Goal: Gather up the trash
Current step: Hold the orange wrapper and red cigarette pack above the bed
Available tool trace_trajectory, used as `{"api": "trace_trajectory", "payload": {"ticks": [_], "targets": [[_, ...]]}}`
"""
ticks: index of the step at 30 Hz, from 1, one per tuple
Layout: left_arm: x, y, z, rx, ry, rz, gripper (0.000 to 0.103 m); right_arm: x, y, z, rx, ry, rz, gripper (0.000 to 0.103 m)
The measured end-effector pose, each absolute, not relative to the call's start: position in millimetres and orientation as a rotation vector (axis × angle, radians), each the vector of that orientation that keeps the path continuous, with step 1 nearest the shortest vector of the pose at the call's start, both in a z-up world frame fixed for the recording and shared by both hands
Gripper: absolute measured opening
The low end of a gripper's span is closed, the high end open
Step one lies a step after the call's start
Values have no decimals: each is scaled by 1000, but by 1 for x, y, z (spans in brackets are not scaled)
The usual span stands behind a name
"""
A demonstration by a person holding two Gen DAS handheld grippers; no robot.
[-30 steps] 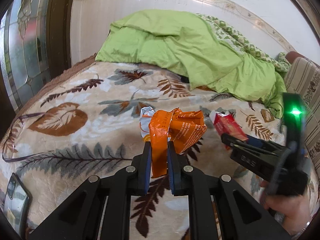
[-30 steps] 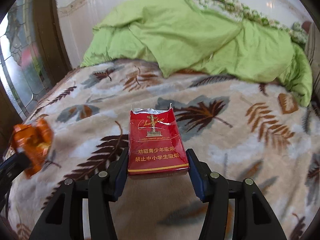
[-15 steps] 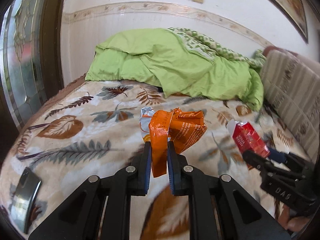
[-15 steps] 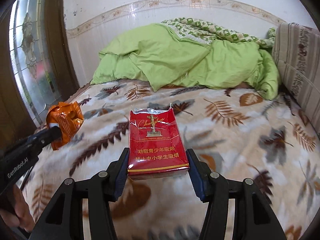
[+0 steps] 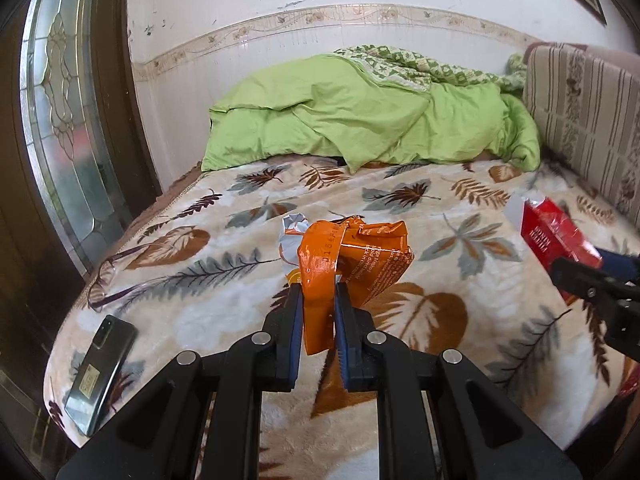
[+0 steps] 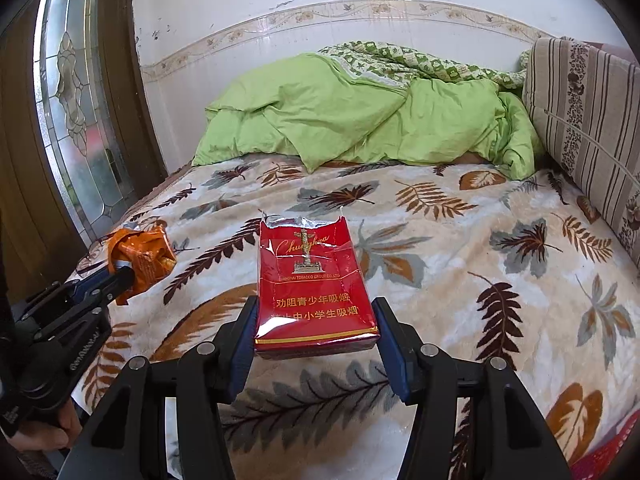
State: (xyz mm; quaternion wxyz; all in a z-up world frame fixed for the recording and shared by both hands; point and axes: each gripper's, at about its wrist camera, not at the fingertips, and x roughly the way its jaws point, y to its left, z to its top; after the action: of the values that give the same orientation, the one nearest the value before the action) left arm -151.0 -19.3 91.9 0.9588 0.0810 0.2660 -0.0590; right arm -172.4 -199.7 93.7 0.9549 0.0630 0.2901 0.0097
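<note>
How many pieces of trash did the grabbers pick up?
2. The orange wrapper is pinched in the left gripper, and the red cigarette pack is clamped in the right gripper, both held above the bed. More trash may lie out of view.

Bright, even daylight, sharp focus.
Glare on the glossy white tiled wall (image 5: 248,92); fisheye bending and dark corners at the edges.

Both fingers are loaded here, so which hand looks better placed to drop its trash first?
No bin shows in either view, so neither hand clearly leads. The left gripper pinches the orange wrapper; the right gripper clamps the red cigarette pack. Both hang over the leaf-print blanket.
</note>
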Motion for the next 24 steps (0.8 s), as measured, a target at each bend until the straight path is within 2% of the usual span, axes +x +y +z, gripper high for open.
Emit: {"api": "trace_trajectory", "payload": {"ticks": [24], "targets": [[-139, -20, 82, 166, 571, -122, 14, -165, -185, 89, 70, 592, 28, 59]]}}
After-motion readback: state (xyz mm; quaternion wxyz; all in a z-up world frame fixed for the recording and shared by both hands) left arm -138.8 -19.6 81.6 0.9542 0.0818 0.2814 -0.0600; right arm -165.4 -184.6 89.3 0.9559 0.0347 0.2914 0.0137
